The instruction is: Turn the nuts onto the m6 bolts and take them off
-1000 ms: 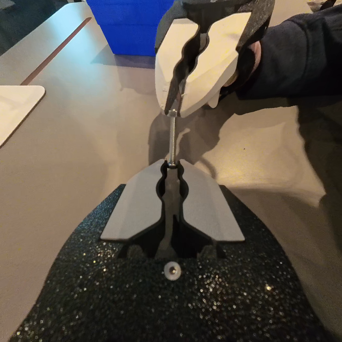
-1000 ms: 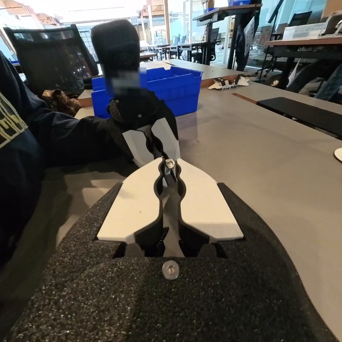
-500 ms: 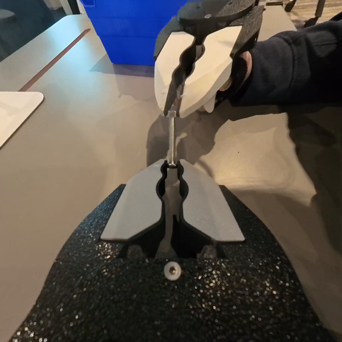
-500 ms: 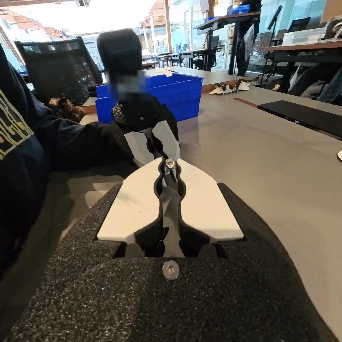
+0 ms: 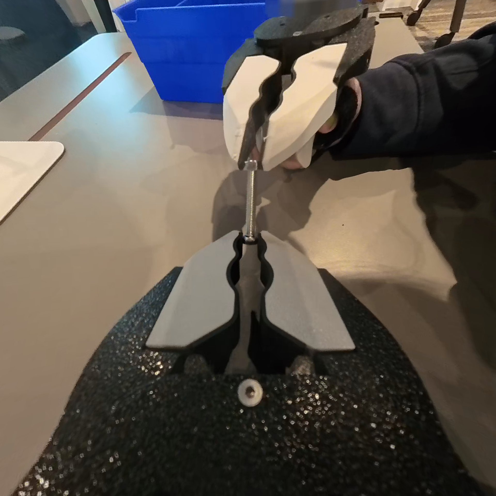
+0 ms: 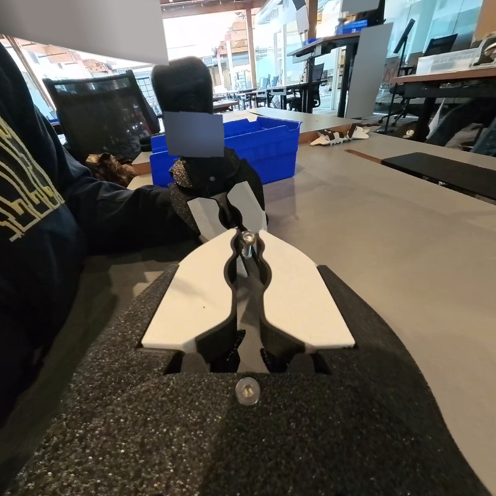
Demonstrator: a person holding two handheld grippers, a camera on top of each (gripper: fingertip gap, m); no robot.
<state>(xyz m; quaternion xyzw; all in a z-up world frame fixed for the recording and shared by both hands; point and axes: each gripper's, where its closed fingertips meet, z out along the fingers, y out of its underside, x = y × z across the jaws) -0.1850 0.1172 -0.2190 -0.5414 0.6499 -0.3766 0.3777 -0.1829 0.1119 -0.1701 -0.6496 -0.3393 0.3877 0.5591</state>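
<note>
A long silver M6 bolt (image 5: 251,201) spans between my two grippers above the grey table (image 5: 107,214). My left gripper (image 5: 250,236) is shut on the nut (image 5: 250,238) at the bolt's near, threaded end. My right gripper (image 5: 251,164), held by a hand in a dark sleeve (image 5: 416,102), is shut on the bolt's head. In the right wrist view my right gripper (image 6: 247,234) grips the socket head of the bolt (image 6: 247,238). The left gripper's fingers (image 6: 204,214) show just behind, their tips hidden.
A blue bin (image 5: 193,48) stands behind the grippers; it also shows in the right wrist view (image 6: 263,150). A white board (image 5: 24,171) lies at the left table edge. A black mat (image 6: 440,174) lies to the right, and a mesh chair (image 6: 99,115) stands behind. About 5 cm separates my left fingertips from my right.
Both grippers keep hold of the bolt and nut. The left view has tilted up a little, so more of the blue bin shows. The right gripper has shifted slightly.
</note>
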